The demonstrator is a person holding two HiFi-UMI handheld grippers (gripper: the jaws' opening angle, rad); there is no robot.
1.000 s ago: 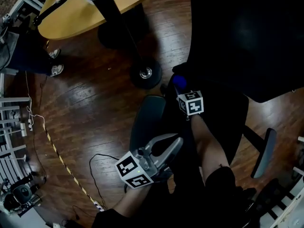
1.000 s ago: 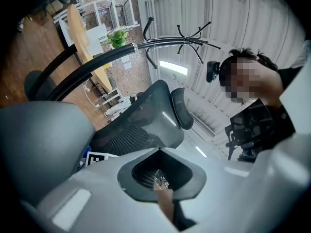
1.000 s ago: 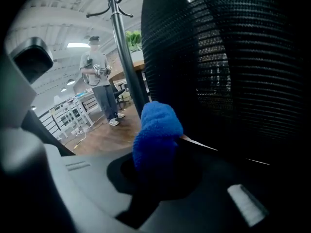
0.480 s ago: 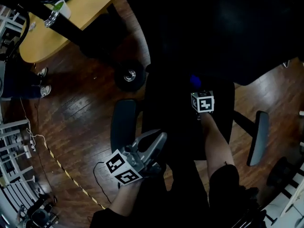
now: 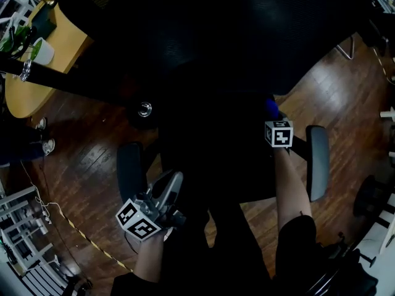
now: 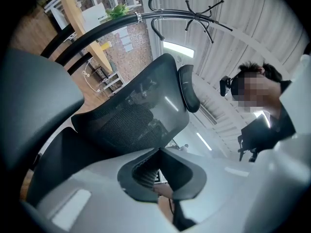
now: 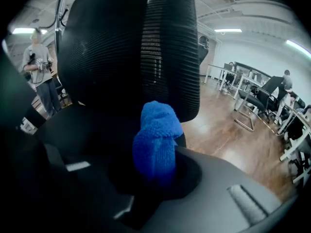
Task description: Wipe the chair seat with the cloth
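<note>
The black office chair's seat (image 5: 210, 153) fills the middle of the head view, very dark, with its mesh backrest (image 5: 203, 29) above. My right gripper (image 5: 272, 113) hangs over the seat's right side, near the right armrest (image 5: 318, 162), shut on a bunched blue cloth (image 5: 271, 106). In the right gripper view the cloth (image 7: 155, 142) sticks up between the dark jaws, facing the backrest (image 7: 136, 47). My left gripper (image 5: 168, 187) is open and holds nothing, at the seat's front left beside the left armrest (image 5: 131, 171). Its own view looks up at the backrest (image 6: 136, 115).
A wooden table (image 5: 24, 85) with a potted plant (image 5: 38, 49) stands at the upper left. A coat-rack pole (image 5: 62, 84) crosses there, ending near a round foot (image 5: 145, 109). A striped cable (image 5: 80, 233) lies on the wood floor. Another person (image 7: 41, 76) stands beyond the chair.
The right gripper has carried the cloth rightward across the seat. The left gripper has drifted left and back. The chair now sits more centred below me.
</note>
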